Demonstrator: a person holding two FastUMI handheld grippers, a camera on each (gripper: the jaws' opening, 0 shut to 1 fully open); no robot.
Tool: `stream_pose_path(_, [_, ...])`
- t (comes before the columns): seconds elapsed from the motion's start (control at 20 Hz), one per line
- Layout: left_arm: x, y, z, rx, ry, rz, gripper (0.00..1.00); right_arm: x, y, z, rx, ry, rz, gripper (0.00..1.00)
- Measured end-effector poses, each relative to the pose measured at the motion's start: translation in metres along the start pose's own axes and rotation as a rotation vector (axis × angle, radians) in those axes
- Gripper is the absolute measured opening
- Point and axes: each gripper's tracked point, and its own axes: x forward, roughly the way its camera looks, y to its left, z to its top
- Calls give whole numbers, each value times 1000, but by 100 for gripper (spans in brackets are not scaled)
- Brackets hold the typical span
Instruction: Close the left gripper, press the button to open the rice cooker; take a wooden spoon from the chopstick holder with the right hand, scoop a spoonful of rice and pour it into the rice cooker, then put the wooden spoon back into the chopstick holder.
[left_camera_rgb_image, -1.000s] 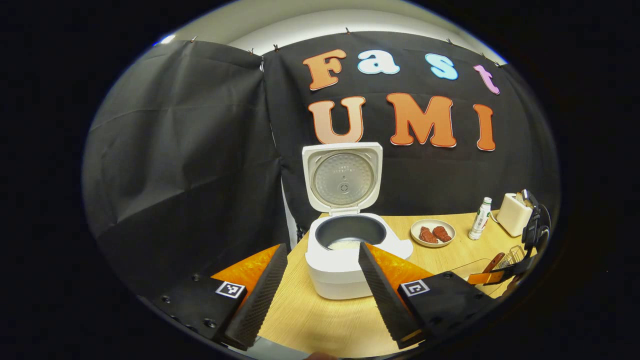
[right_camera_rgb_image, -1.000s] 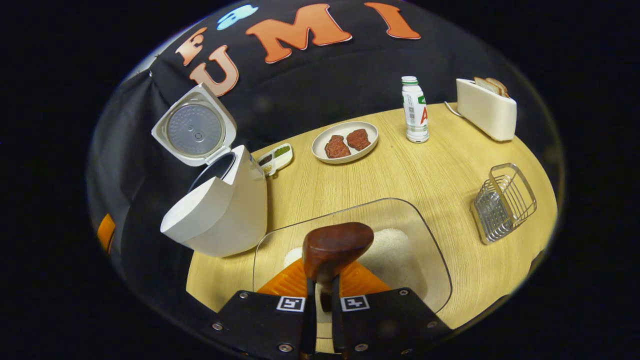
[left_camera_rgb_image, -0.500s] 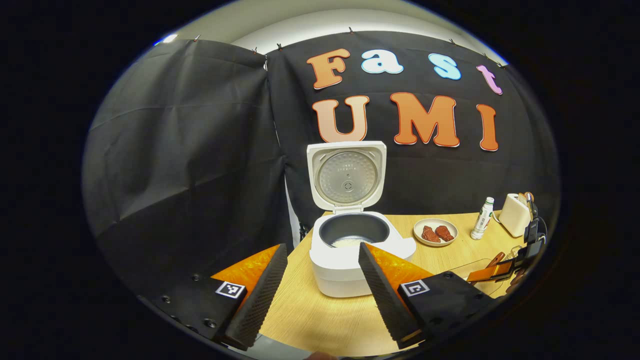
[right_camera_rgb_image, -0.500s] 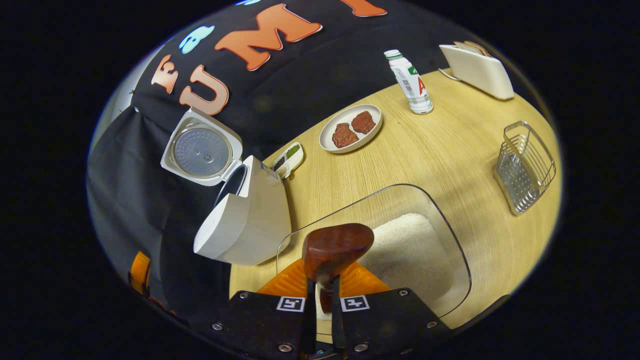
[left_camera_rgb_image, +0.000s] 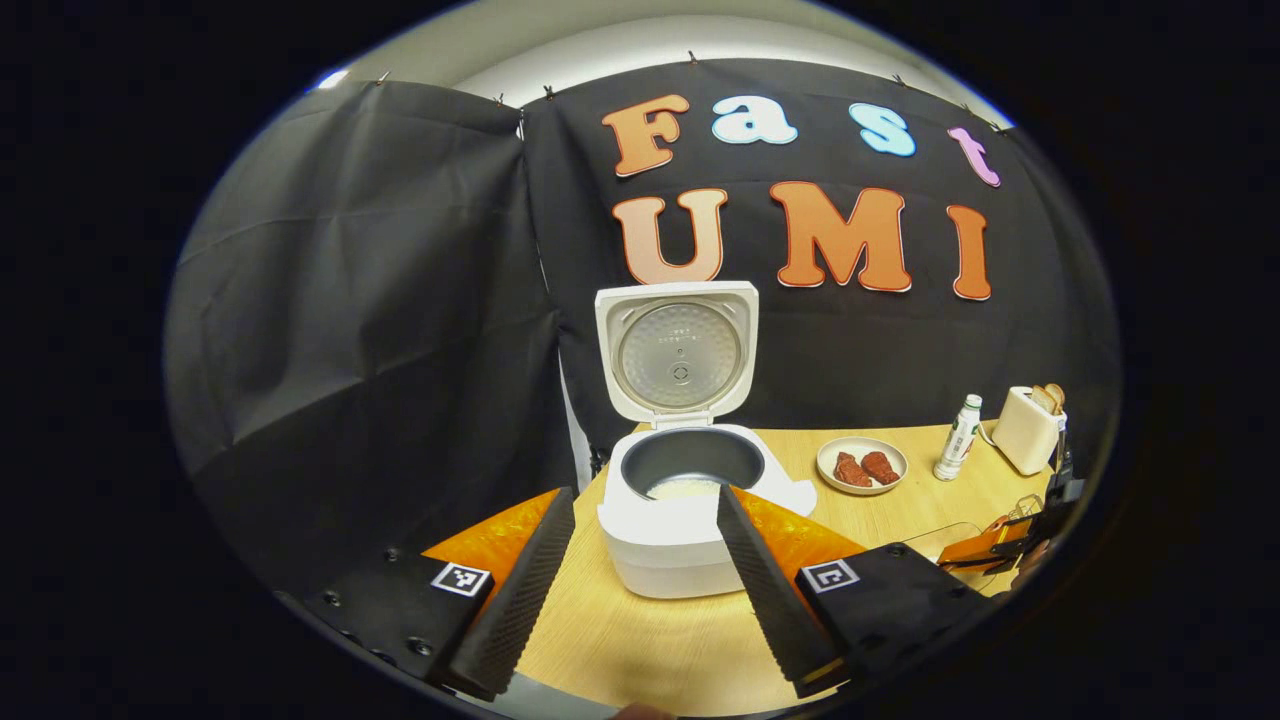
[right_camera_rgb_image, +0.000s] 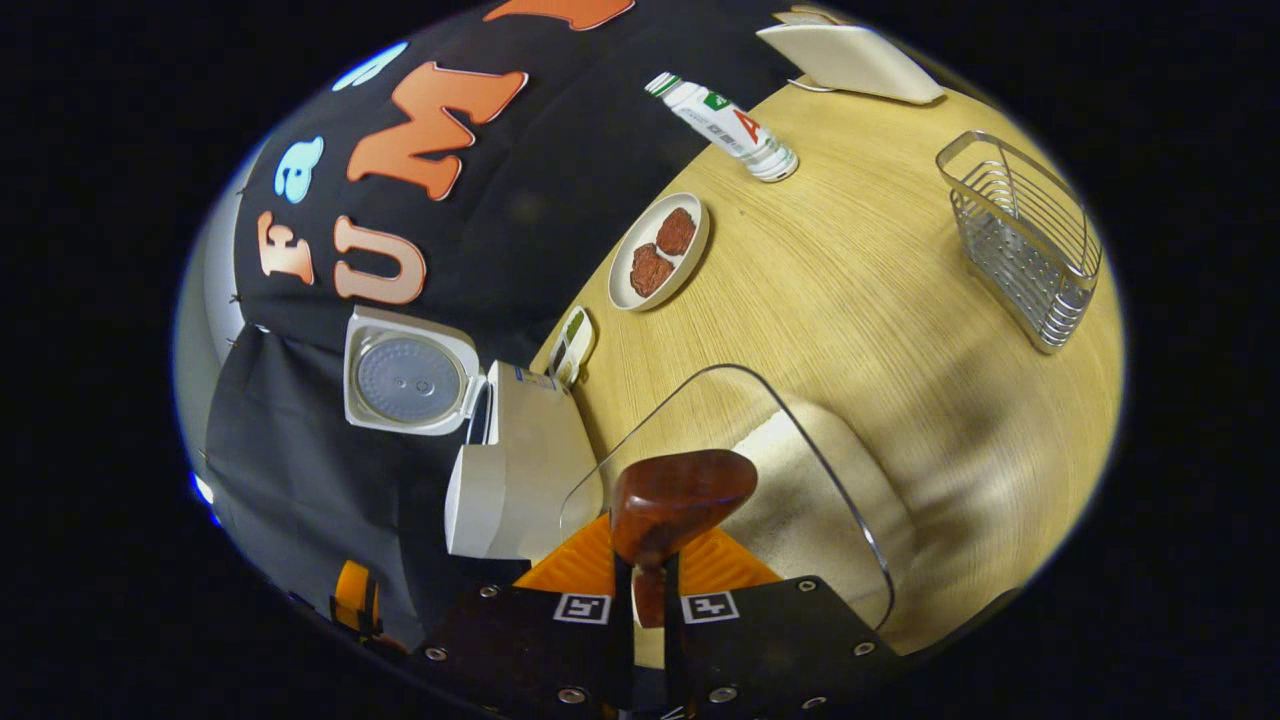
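Note:
The white rice cooker (left_camera_rgb_image: 678, 510) stands on the wooden table with its lid (left_camera_rgb_image: 677, 350) up; a little rice lies in its dark pot (left_camera_rgb_image: 692, 466). My left gripper (left_camera_rgb_image: 640, 525) hovers in front of it, open and holding nothing. My right gripper (right_camera_rgb_image: 645, 590) is shut on the handle of the dark wooden spoon (right_camera_rgb_image: 680, 492), whose bowl hangs over the clear glass container of rice (right_camera_rgb_image: 800, 490). In the right gripper view the rice cooker (right_camera_rgb_image: 520, 470) lies to the left, and the scene is tilted. In the left gripper view the right gripper (left_camera_rgb_image: 985, 550) with the spoon shows at the far right.
A wire chopstick holder (right_camera_rgb_image: 1025, 240) stands at the right. A plate with two pieces of meat (right_camera_rgb_image: 657, 252), a bottle (right_camera_rgb_image: 725, 125), a toaster (right_camera_rgb_image: 850, 60) and a small seasoning dish (right_camera_rgb_image: 570, 343) sit along the back of the table (right_camera_rgb_image: 900, 300).
My right gripper has rolled, so its view tilts further, with the spoon kept over the rice container. The left gripper has barely shifted.

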Motion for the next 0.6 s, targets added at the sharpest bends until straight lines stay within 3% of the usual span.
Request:
stream_pose_path(0.15, [3,-10,5,5,-4,-14,94,-9,3,18,42,-22,38,12])
stream_pose_path(0.6, [4,-28,13,-3,-15,-33,97,-37,33,61,245,-77,179,12])
